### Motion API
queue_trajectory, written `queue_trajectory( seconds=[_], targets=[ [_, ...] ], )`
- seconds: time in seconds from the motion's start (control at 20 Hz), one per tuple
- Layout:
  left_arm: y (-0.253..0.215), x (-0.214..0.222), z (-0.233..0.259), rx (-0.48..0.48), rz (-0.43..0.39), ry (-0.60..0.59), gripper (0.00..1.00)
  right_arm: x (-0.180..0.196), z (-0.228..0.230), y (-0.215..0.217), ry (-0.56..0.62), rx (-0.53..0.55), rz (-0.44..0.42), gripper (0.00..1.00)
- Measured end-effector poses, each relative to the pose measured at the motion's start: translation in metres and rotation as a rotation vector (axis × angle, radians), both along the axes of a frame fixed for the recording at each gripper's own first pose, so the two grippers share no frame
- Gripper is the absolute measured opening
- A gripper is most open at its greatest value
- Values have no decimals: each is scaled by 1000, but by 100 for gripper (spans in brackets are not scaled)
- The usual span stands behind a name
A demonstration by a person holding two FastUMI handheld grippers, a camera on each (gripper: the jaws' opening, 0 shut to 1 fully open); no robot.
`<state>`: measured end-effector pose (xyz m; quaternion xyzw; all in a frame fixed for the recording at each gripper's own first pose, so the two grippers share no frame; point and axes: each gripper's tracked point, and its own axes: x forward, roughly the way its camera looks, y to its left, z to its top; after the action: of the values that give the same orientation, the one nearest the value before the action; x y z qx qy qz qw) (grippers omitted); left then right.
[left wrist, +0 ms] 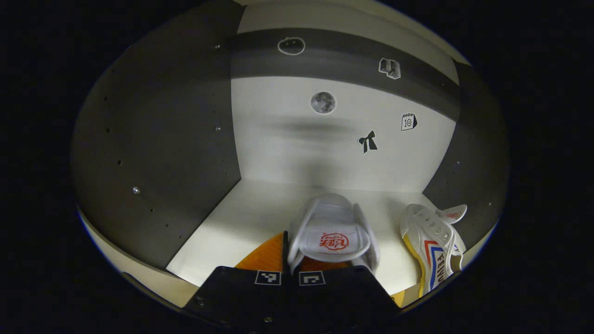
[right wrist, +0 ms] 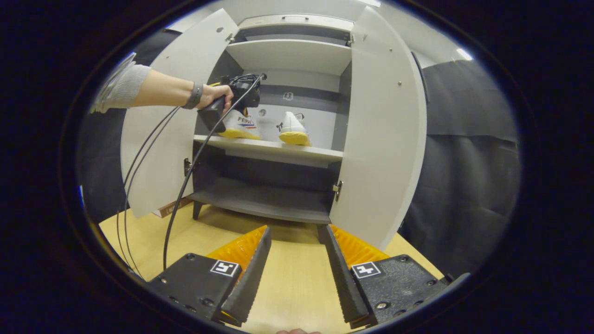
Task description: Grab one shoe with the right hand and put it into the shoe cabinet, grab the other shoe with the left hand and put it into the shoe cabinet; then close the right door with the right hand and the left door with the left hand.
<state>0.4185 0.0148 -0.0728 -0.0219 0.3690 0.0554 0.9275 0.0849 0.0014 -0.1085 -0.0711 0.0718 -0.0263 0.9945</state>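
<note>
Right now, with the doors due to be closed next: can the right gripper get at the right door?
Probably yes. The right gripper, jaws open, faces the right door, which stands swung open just ahead over bare table; nothing lies between them.

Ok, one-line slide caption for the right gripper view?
Open hand-held gripper faces the open cabinet; both shoes on the shelf.

Dim, sharp, strong fisheye edge warping
</note>
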Motion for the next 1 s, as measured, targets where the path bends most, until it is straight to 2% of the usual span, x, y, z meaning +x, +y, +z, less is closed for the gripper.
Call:
queue_trajectory(
  seconds=[0.1, 0.15, 0.2, 0.25, 0.3, 0.35, 0.4, 0.45, 0.5, 0.55, 0.6, 0.75, 0.8, 1.0],
  targets=[
    [0, 0, -1, 18, -18, 36, 0, 0, -3, -2, 4, -1, -6, 74],
    [-1, 0, 0, 34, -30, 45, 12, 2, -4, -2, 8, 2, -5, 74],
    [-2, 0, 0, 41, -38, 52, 0, 3, -5, -1, 12, 4, -3, 74],
    [-2, 0, 0, 39, -41, 54, 0, 4, -6, 0, 14, 7, 2, 75],
    [-5, 0, 0, 24, -49, 55, 12, 4, -6, 2, 13, 7, 6, 74],
    [-8, 0, 3, 12, -64, 48, 5, 3, -6, 2, 11, 5, 8, 75],
    [-11, -2, 3, -8, -77, 54, 13, 3, -5, 3, 9, 3, 12, 75],
    [-12, -8, 1, -23, -72, 83, 30, 4, -6, 4, 9, 4, 16, 75],
    [-13, -14, -1, -39, -65, 118, 31, 4, -7, 5, 12, 5, 19, 74],
    [-10, -21, -5, -44, -56, 153, 52, 4, -8, 6, 13, 7, 22, 75],
    [-8, -24, -3, -55, -50, 160, 64, 3, -7, 7, 11, 8, 26, 75],
    [-3, -27, 16, -84, -40, 122, 65, 2, -7, 8, 9, 3, 33, 75],
    [-6, -30, 25, -109, -46, 111, 48, 1, -8, 8, 12, 3, 37, 75],
    [-9, -58, 76, -142, -90, 4, 49, -5, -6, 15, 10, 1, 53, 75]
  ],
)
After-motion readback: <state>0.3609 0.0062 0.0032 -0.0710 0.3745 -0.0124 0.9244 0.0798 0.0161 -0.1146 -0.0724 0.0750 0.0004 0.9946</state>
